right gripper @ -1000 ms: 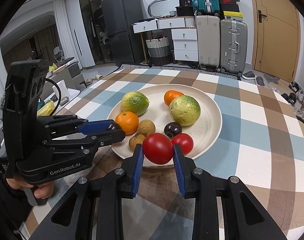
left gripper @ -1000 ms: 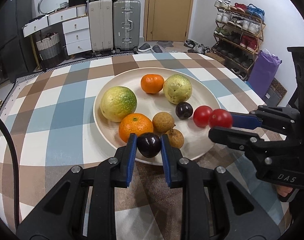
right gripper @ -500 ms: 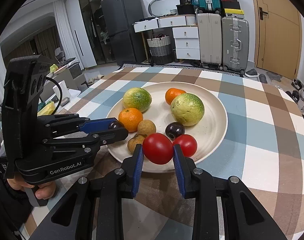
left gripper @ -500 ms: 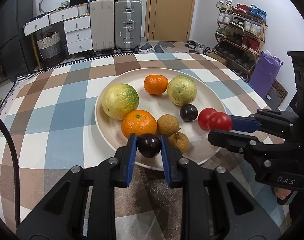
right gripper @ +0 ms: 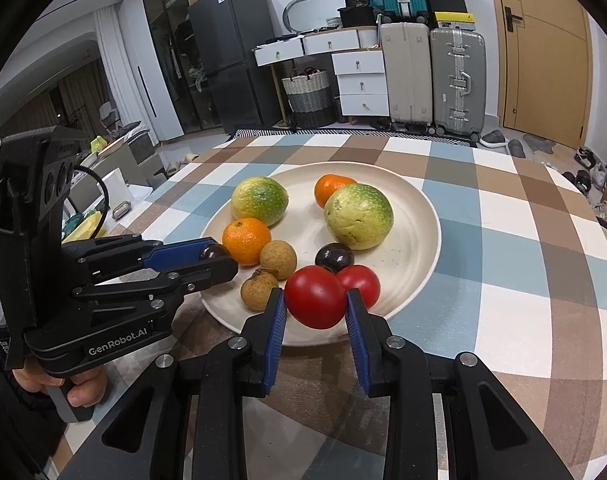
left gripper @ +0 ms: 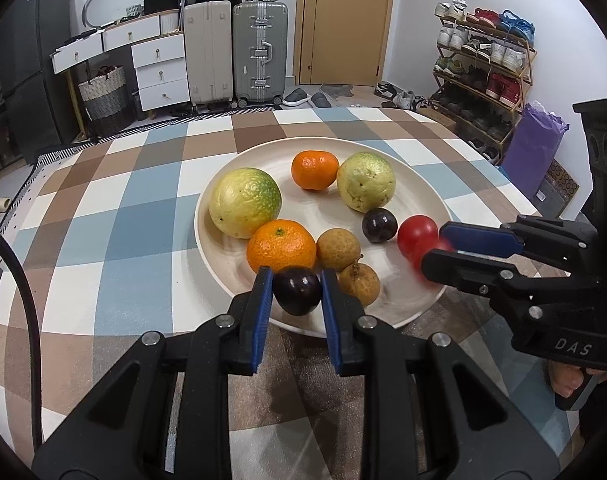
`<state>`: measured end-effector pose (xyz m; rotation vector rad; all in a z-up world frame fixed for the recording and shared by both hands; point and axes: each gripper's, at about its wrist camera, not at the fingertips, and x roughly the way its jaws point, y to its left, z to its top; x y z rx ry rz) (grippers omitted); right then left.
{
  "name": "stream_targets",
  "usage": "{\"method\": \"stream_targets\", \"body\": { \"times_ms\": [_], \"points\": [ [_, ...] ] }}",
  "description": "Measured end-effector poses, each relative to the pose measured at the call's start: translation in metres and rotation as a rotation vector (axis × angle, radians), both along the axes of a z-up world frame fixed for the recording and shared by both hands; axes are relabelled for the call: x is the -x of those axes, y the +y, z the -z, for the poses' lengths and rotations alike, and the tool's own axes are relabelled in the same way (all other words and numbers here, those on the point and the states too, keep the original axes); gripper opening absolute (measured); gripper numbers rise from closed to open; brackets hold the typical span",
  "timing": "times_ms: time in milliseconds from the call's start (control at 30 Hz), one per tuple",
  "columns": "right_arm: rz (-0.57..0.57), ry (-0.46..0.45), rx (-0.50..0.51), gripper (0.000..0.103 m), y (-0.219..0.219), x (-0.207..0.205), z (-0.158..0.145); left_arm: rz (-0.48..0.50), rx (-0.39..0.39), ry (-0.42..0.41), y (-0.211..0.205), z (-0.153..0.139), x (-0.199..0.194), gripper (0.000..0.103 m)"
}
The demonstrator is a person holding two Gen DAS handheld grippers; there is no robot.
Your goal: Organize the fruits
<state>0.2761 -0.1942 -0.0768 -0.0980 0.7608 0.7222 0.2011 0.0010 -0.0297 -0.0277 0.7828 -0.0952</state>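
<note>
A cream plate [left gripper: 419, 188] on the checked tablecloth holds two green-yellow fruits, two oranges, two brown longans [left gripper: 337, 244], a dark plum [left gripper: 379, 225] and a red tomato [left gripper: 413, 232]. Over the plate's near rim my left gripper [left gripper: 297, 280] is shut on a second dark plum [left gripper: 297, 290]. My right gripper [right gripper: 315, 296] hangs over the plate's right front edge. Its jaws are opening around a second tomato [right gripper: 315, 298], which looks blurred in the left wrist view, as if slipping free. Each gripper shows in the other's view: the right gripper [left gripper: 433, 246], the left gripper [right gripper: 221, 258].
The round table [right gripper: 503, 240] drops off beyond the plate. Suitcases [left gripper: 259, 52], white drawers and a basket stand on the floor behind. A shoe rack [left gripper: 483, 64] lines the right wall. A hand [right gripper: 79, 388] grips the left tool's handle.
Both grippers have crept slightly further over the plate. The right jaws have widened a little and the tomato between them has begun to shift. The left grip on the plum is unchanged.
</note>
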Motion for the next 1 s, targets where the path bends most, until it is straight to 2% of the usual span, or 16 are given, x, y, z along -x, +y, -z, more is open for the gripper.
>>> {"method": "stream_targets", "body": {
  "times_ms": [100,233,300,367,400,467,533,600,733,767,1000],
  "points": [
    [-0.001,-0.027,-0.013,0.041,-0.002,0.004,-0.004,0.003,-0.011,-0.006,-0.002,-0.001,0.003,0.024],
    [0.012,-0.061,-0.008,0.052,-0.003,0.008,-0.007,0.008,-0.005,-0.027,-0.002,-0.004,0.012,0.033],
    [0.011,-0.069,-0.007,0.055,-0.004,0.010,-0.007,0.001,-0.010,-0.039,-0.002,-0.005,0.018,0.043],
    [0.014,-0.075,-0.015,0.068,-0.007,0.012,-0.008,-0.009,-0.019,-0.056,-0.002,-0.008,0.024,0.064],
    [0.017,-0.080,-0.018,0.072,-0.007,0.013,-0.009,-0.012,-0.015,-0.074,-0.001,-0.010,0.028,0.067],
    [0.025,-0.092,-0.029,0.085,-0.011,0.015,-0.011,-0.018,-0.012,-0.096,0.001,-0.013,0.034,0.079],
    [0.025,-0.097,-0.039,0.090,-0.013,0.017,-0.012,-0.021,-0.007,-0.115,0.002,-0.016,0.039,0.080],
    [0.028,-0.106,-0.052,0.094,-0.016,0.020,-0.013,-0.028,-0.010,-0.127,0.002,-0.017,0.044,0.082],
    [0.058,-0.137,-0.085,0.103,-0.024,0.025,-0.018,-0.043,-0.006,-0.141,0.004,-0.020,0.054,0.093],
    [0.063,-0.143,-0.104,0.103,-0.028,0.026,-0.020,-0.047,-0.004,-0.151,0.005,-0.021,0.058,0.102],
    [0.086,-0.174,-0.163,0.103,-0.039,0.031,-0.026,-0.079,0.014,-0.186,0.013,-0.026,0.073,0.103]
  ]
}}
